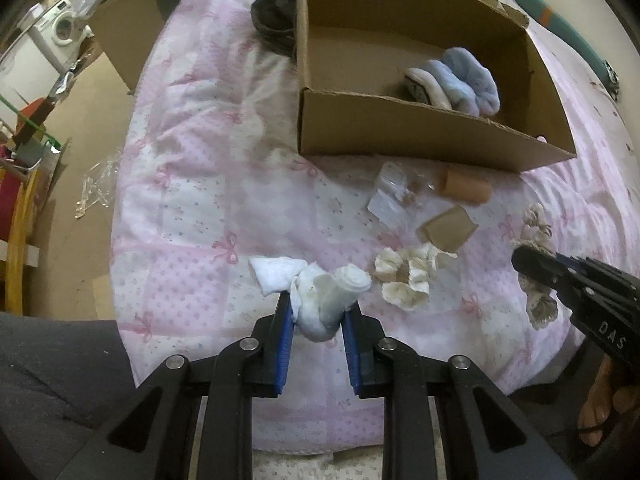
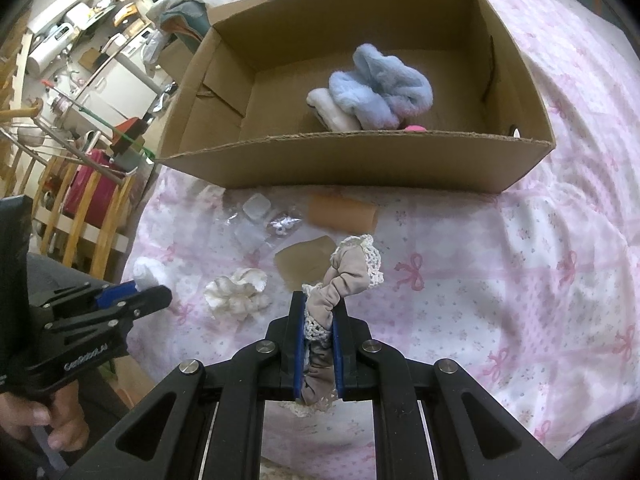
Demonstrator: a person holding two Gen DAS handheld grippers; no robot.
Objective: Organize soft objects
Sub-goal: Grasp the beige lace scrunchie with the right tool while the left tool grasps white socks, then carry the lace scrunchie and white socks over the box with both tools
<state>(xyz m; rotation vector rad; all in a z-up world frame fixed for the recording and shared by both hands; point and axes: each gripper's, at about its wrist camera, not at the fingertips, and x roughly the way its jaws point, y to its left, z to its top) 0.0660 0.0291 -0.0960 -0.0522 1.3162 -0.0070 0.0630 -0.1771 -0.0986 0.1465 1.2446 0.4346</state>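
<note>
The left gripper is closed on a white sock bundle, its blue pads pinching the lower part while the rolled end juts forward and to the right, long axis running roughly along the fingers, over the pink bedspread. The right gripper is clamped on a beige lace-trimmed scrunchie, which stands lengthwise between the fingers and pokes out ahead toward the cardboard box. Both grippers are held low over the near edge of the bed, side by side and well apart, each aimed toward the box. Between them on the bedspread lies a cream scrunchie, with a tan card, some clear plastic wrapping and an orange roll farther on. Inside the box sit a fluffy blue item and a white one (a pink object beside them is mostly hidden, possibly another soft thing). Only the left view shows a dark garment beside the box.
</note>
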